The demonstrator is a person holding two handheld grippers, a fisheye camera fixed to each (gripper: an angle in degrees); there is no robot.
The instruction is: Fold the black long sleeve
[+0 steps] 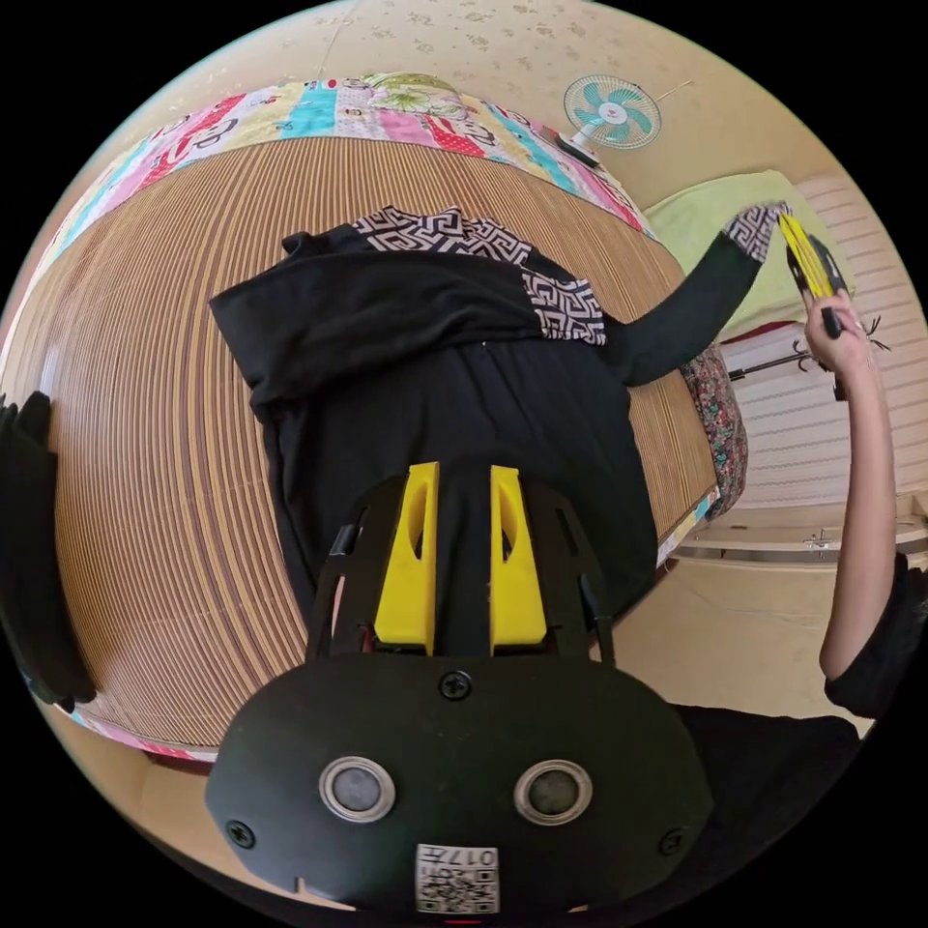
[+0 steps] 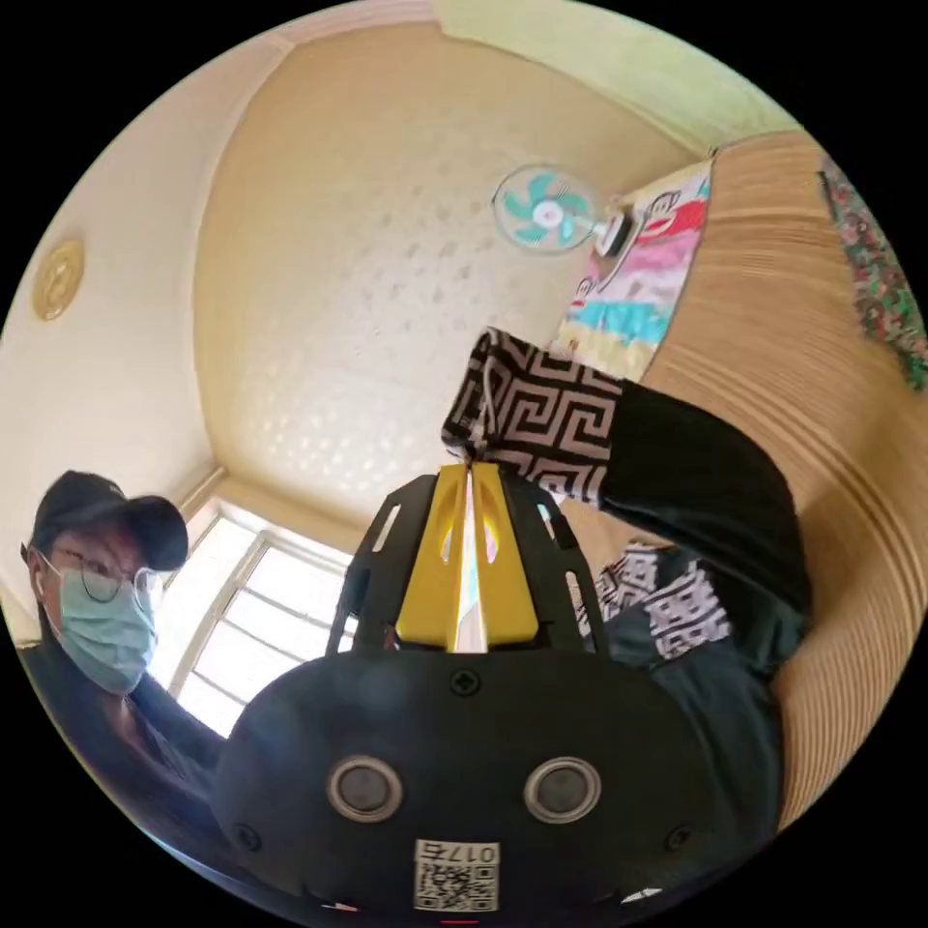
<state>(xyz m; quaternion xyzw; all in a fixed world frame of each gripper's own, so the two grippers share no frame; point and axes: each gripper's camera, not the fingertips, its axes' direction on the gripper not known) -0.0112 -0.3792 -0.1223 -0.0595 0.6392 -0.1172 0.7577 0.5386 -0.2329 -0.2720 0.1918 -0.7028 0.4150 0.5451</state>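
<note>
Black long sleeve: the black long sleeve [image 1: 454, 387] lies spread on the woven mat [image 1: 164, 464] of the bed, in the middle of the left gripper view, its body running from the claw up toward the patterned collar at upper centre.

Folded sleeve: one sleeve already lies across the chest, its patterned cuff [image 1: 565, 309] resting right of centre.

Raised sleeve: the other sleeve [image 1: 686, 309] stretches off the garment's right edge, up and away toward the upper right of the frame, so its long axis runs from the shoulder to the lifted cuff [image 2: 541, 420].

Right claw: the right claw [image 2: 470, 471] has its jaws closed to a thin slit on the edge of that cuff, holding it in the air; in the left gripper view it sits at the upper right, well apart from the body of the shirt.

Left claw: the left claw [image 1: 462, 483] stands a little open above the lower body of the shirt; dark cloth runs between the jaws, but I cannot tell whether they press on it.

Pivotal relation: the shirt body lies down and inward from the right claw, so I judge the lifted sleeve must swing across the chest; the right claw is the one in place to do it.
</note>
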